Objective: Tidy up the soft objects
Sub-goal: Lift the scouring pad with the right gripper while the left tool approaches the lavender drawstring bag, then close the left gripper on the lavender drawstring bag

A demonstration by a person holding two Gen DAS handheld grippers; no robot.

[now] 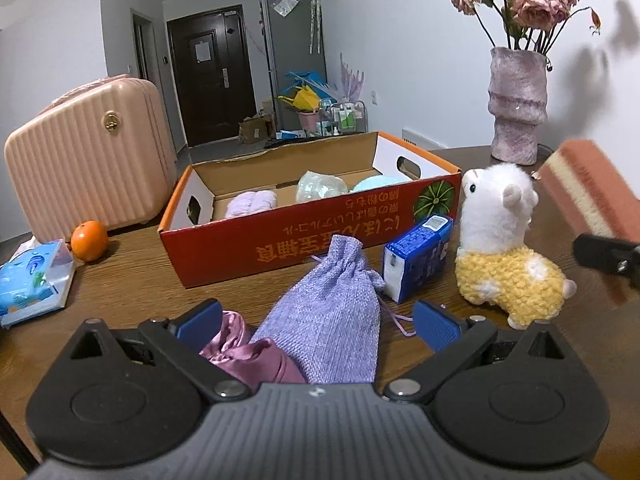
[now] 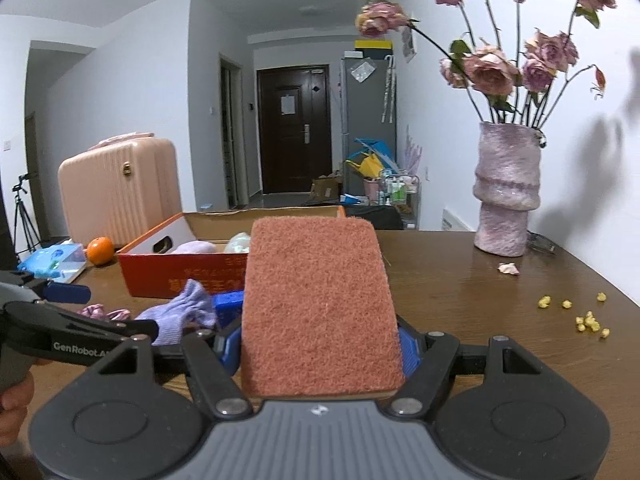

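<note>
A: Hand-held gripper first. What is each one doing?

B: Right hand-held gripper (image 2: 320,354) is clamped on a scouring sponge (image 2: 318,304), terracotta scrub face up, with a blue pad pressed against each long side. It is carried above the bench (image 2: 460,300), in front of the box and not yet over it. The left hand-held gripper (image 1: 316,320) has its jaws spread and grips nothing; a lilac drawstring pouch (image 1: 330,320) lies on the bench between its fingers, but the pads stand clear of it.

A: And beyond the grippers?

B: A crumpled pink satin piece (image 1: 248,354) lies touching the pouch, nearest the bench's near edge. Just past the pouch stands a blue tissue pack (image 1: 416,256), tilted, and beside that a plush alpaca (image 1: 504,248), upright. Behind them sits the orange cardboard box (image 1: 280,244), open, toward the far edge of the bench.

A: How much is already sorted?

B: Three soft things lie inside the box: a lilac bundle (image 1: 252,203), a pale green one (image 1: 320,186) and a light blue one (image 1: 380,183). I'd judge the job roughly half done. The sponge looks next in, then the pouch, the satin piece and the alpaca.

A: Anything else about?

B: An orange (image 1: 89,240) and a pack of wet wipes (image 1: 32,280) near the bench's left edge, a pink vanity case (image 1: 88,152) behind them, and a vase of dried roses (image 2: 506,188) at the far right corner. Yellow crumbs (image 2: 588,320) lie scattered toward the right edge.
</note>
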